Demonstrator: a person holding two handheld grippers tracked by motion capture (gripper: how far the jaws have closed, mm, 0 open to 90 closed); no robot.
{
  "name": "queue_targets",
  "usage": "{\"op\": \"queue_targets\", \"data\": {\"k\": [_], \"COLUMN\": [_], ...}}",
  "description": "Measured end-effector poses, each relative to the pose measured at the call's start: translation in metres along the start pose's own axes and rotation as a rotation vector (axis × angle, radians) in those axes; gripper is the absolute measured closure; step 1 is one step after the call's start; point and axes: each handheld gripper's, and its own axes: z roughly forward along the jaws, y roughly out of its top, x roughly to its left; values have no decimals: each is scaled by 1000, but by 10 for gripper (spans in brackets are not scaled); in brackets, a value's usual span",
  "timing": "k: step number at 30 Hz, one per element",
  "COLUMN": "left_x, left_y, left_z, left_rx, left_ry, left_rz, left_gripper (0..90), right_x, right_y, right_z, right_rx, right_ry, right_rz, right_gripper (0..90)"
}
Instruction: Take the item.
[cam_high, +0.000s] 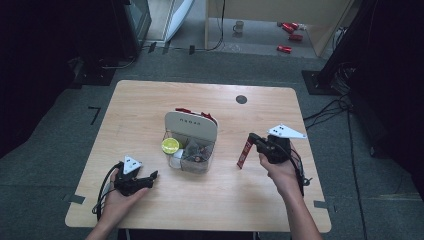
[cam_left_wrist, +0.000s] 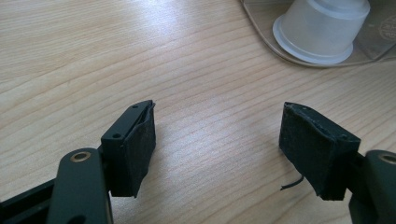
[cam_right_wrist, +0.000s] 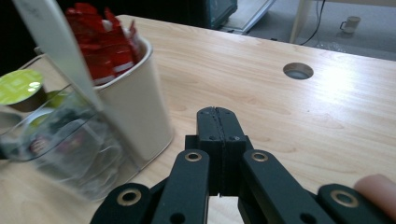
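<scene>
A white organizer stands mid-table, with red packets upright in its back bin. Its clear front bin holds capsules, one with a green lid. My right gripper hovers right of the organizer, shut on a red packet that hangs below its tip. In the right gripper view the jaws are pressed together, and the white bin with red packets stands at left. My left gripper rests near the front left, open and empty, pointing at a white capsule.
A round cable hole sits in the tabletop behind the right gripper. On the floor beyond the table are a mug and red items. Bare wood lies between the two grippers.
</scene>
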Motion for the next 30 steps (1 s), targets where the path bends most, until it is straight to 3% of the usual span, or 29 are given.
{"op": "queue_targets", "data": {"k": [5,12,23,30], "left_x": [0,1,1,1], "left_y": [0,0,0,0], "left_z": [0,0,0,-1], "left_rx": [1,1,1,0], "left_ry": [-3,-7,-7,-8], "left_rz": [-2,-6,-5,-6], "left_gripper": [282,282,282,282], "right_x": [-9,-21,-41,-52], "right_y": [5,6,-8,-22], "right_z": [19,46,83,100], "right_rx": [1,-7,39,55], "right_ry": [-20,-11,-78,-113], "right_rz": [1,20,38,75], "right_gripper": [900,900,900,879]}}
